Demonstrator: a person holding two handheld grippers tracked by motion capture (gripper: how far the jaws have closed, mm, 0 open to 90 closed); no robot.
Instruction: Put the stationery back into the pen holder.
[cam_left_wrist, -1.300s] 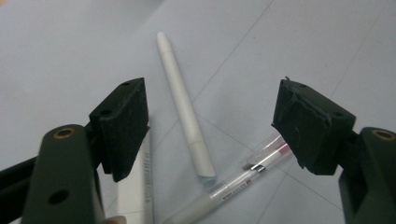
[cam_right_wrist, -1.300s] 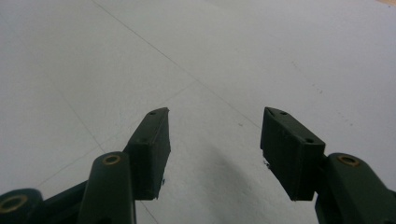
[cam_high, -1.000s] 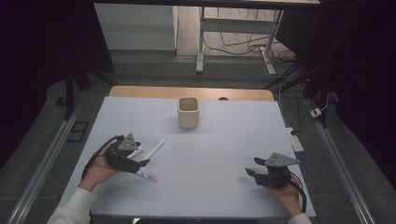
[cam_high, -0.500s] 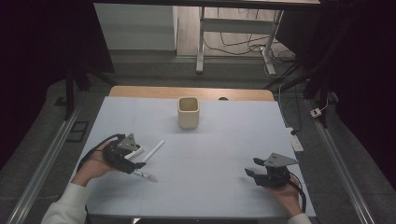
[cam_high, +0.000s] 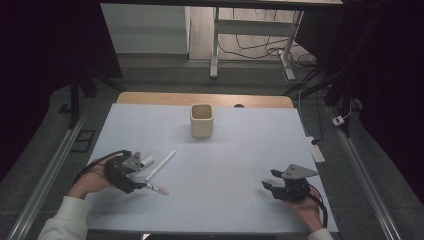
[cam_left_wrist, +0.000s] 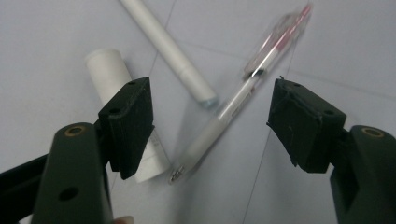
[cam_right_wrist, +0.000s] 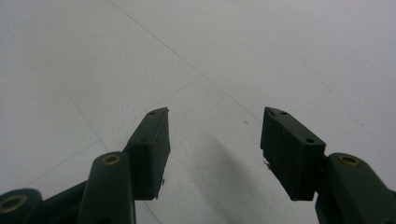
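Left tongs (cam_left_wrist: 212, 119) hang low over the near left part of the pale grey table (cam_high: 230, 165), jaws spread wide with nothing pressed between the pads; they have just been closing a little. Between them in the left gripper view lies a clear plastic ballpoint pen with a red inner tube and a white grip (cam_left_wrist: 243, 93), flat on the table, its metal tip pointing toward the camera and touching neither pad. Just beside the pen is a long slim white marker with a pale blue end (cam_left_wrist: 168, 51), whose blue end lies close to the pen's barrel. A short thick white cylinder (cam_left_wrist: 114, 81) lies partly under the left pad.

From the high view the left tongs (cam_high: 131, 175) sit over these three items, with the pen (cam_high: 156, 189) poking out toward the table's middle and the marker (cam_high: 161, 165) slanting away toward a cream square ceramic cup (cam_high: 202, 120) that stands upright well apart at the far middle.

Right tongs (cam_high: 272, 186) rest near the table's right front, jaws apart and holding nothing; the right gripper view shows bare table between them (cam_right_wrist: 215, 140).
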